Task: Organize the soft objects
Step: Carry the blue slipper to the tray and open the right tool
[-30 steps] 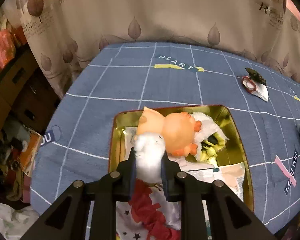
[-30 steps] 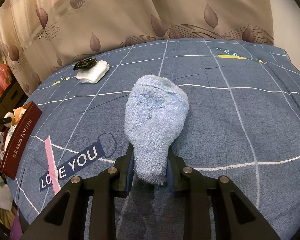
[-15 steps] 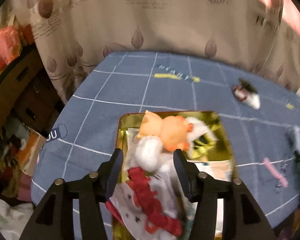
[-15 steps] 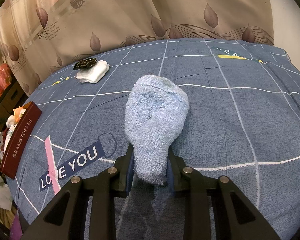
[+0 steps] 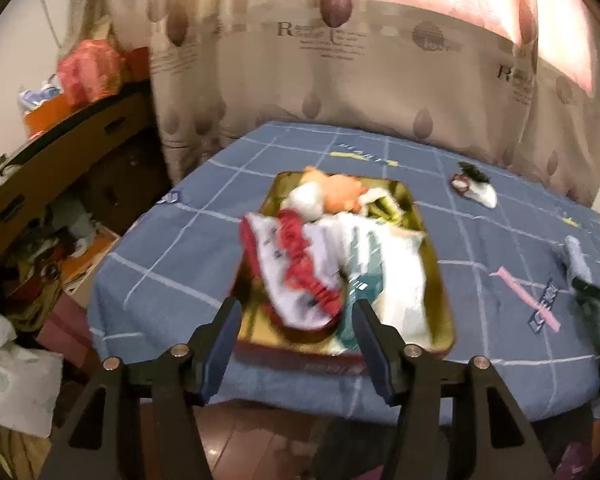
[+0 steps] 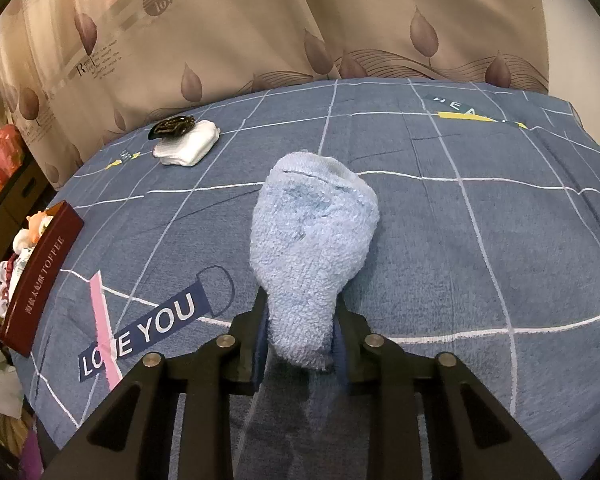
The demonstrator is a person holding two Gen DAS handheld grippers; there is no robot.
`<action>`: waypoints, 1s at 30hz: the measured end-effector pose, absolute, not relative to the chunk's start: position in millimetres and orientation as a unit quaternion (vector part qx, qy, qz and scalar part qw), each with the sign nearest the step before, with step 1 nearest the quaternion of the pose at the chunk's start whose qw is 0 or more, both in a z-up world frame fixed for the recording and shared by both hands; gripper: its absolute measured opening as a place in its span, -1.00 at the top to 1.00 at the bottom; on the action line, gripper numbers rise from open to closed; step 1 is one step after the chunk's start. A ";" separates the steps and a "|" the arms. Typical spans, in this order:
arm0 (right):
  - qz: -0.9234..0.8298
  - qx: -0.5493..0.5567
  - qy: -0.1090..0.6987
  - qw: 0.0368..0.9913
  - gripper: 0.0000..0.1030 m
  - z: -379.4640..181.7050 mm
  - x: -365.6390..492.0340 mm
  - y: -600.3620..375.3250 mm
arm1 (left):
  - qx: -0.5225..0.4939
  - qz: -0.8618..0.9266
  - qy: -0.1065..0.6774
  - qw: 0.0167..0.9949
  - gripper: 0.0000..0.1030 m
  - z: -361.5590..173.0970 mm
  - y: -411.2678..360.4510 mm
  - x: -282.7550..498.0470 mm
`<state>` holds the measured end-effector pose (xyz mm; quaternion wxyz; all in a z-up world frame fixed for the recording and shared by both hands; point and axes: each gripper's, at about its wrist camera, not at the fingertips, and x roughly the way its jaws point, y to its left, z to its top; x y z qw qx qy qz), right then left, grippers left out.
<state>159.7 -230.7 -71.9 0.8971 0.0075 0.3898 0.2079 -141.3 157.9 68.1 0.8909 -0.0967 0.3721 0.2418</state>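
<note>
In the left wrist view my left gripper (image 5: pixel 296 344) is open and empty, held back from the near end of a gold-lined tin (image 5: pixel 444 292). The tin holds a white sock with red trim (image 5: pixel 296 268), an orange plush toy (image 5: pixel 340 196) and other soft items. In the right wrist view my right gripper (image 6: pixel 300 340) is shut on a light blue fuzzy sock (image 6: pixel 312 232) that lies on the blue checked tablecloth (image 6: pixel 480 240). The tin's dark red side (image 6: pixel 40 280) shows at the left edge.
A folded white cloth with a dark hair clip on it (image 6: pixel 186 142) lies at the back of the table, also in the left wrist view (image 5: pixel 476 190). A leaf-print curtain (image 6: pixel 260 32) hangs behind. Boxes and clutter (image 5: pixel 40 220) stand on the floor left of the table.
My left gripper let go of the white and red sock, opened, and pulled back away from the tin. The right gripper stayed still on the blue sock.
</note>
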 end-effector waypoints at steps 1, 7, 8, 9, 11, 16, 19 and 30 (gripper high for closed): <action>0.207 0.008 0.391 0.897 0.57 -71.1 159.8 -230.8 | -0.094 0.251 0.370 0.889 -0.14 64.8 157.0 -148.5; 0.207 0.028 0.395 0.895 0.60 -63.3 146.0 -228.2 | -0.107 0.282 0.357 0.884 -0.15 66.4 170.9 -158.8; 0.210 0.030 0.394 0.894 0.60 -61.8 143.2 -227.6 | -0.111 0.285 0.351 0.885 -0.15 67.2 172.9 -161.0; 0.214 0.031 0.394 0.893 0.60 -59.4 138.2 -224.7 | -0.112 0.287 0.349 0.885 -0.15 68.0 174.0 -161.5; 0.224 0.029 0.393 0.891 0.60 -53.0 128.6 -217.0 | -0.108 0.291 0.351 0.883 -0.15 68.0 175.0 -162.4; 0.274 0.031 0.382 0.882 0.60 -29.1 98.8 -181.4 | -0.106 0.298 0.350 0.882 -0.15 69.7 175.4 -164.2; 0.328 0.022 0.368 0.870 0.60 -6.1 75.7 -139.2 | -0.107 0.303 0.345 0.882 -0.16 72.3 176.0 -167.1; 0.491 0.000 0.389 0.780 0.60 15.6 28.6 36.5 | -0.191 0.347 0.322 0.860 -0.17 73.5 213.7 -191.3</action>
